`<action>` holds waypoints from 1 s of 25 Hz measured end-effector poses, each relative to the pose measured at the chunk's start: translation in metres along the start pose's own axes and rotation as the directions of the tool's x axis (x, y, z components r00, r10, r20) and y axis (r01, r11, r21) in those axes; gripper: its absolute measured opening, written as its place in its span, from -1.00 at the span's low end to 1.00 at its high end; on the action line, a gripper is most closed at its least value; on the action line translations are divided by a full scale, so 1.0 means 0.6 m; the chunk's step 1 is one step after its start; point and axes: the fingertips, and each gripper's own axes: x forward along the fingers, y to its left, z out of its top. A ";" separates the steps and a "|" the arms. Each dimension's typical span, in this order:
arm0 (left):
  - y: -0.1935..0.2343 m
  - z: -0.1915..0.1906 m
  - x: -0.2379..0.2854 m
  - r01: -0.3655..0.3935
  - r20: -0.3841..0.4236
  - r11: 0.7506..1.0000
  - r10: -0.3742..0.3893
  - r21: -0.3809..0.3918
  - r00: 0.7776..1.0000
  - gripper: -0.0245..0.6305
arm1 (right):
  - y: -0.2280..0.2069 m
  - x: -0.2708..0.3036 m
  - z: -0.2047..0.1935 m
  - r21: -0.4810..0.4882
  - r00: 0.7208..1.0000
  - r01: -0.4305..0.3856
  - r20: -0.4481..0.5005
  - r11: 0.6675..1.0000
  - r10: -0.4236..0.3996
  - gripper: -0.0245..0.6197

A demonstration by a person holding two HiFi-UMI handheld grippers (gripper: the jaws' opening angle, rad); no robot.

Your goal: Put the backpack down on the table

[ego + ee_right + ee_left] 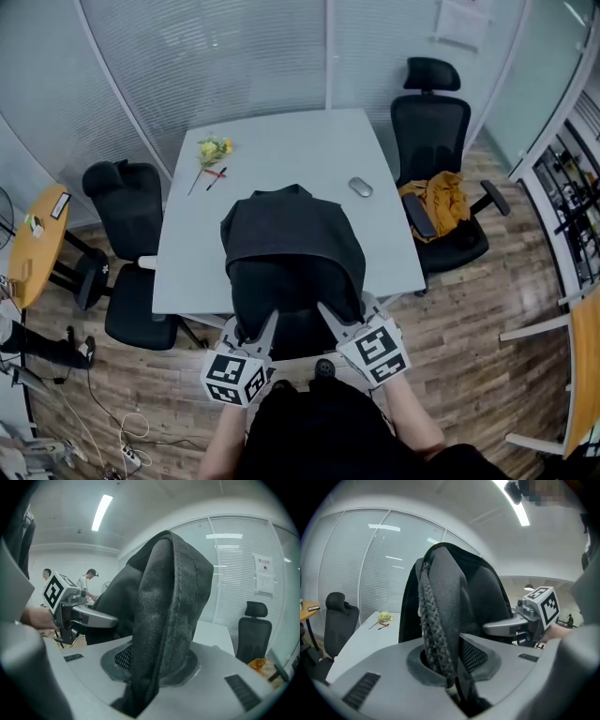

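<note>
A black backpack (292,251) hangs upright over the near edge of the white table (281,150), its top part above the tabletop. My left gripper (255,330) is shut on the backpack's braided strap (433,634), which runs up between its jaws. My right gripper (339,321) is shut on a fold of the backpack's dark fabric (161,634). Each gripper shows in the other's view: the right gripper (520,620) at the right, the left gripper (82,613) at the left. The backpack (459,597) fills the middle of both gripper views.
A small bunch of yellow flowers (213,150) with a red pen and a grey mouse (360,187) lie on the table. Black office chairs (127,234) stand left, one (433,159) right with an orange cloth (441,202). A yellow side table (37,244) is far left.
</note>
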 end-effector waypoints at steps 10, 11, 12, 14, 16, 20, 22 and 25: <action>0.002 -0.010 0.033 -0.025 -0.023 0.999 0.024 -0.042 0.999 -0.72 | -0.031 0.018 -0.013 0.008 0.999 -0.044 -0.030 0.999 0.045 -0.61; 0.007 -0.011 0.036 -0.026 -0.025 0.999 0.025 -0.044 0.999 -0.72 | -0.033 0.023 -0.013 0.011 0.998 -0.047 -0.032 0.999 0.047 -0.61; 0.013 -0.010 0.040 -0.026 -0.026 0.999 0.025 -0.044 0.999 -0.72 | -0.035 0.029 -0.013 0.014 0.998 -0.048 -0.034 0.999 0.049 -0.61; 0.025 -0.008 0.048 -0.023 -0.029 0.999 0.022 -0.043 0.999 -0.72 | -0.040 0.042 -0.010 0.022 0.998 -0.047 -0.038 0.999 0.048 -0.61; 0.041 -0.004 0.058 -0.014 -0.030 0.999 0.012 -0.040 0.999 -0.72 | -0.046 0.057 -0.005 0.026 0.998 -0.040 -0.040 0.999 0.041 -0.61; 0.079 0.003 0.083 0.018 -0.032 0.999 -0.020 -0.048 0.999 -0.72 | -0.061 0.096 0.007 0.032 0.998 -0.010 -0.058 0.999 0.012 -0.61; 0.101 0.010 0.099 0.039 -0.034 0.998 -0.041 -0.047 0.999 -0.72 | -0.071 0.116 0.013 0.036 0.998 0.011 -0.068 0.999 -0.008 -0.61; 0.136 0.028 0.124 0.073 -0.032 0.997 -0.074 -0.036 0.997 -0.72 | -0.087 0.149 0.029 0.045 0.996 0.042 -0.075 0.998 -0.039 -0.61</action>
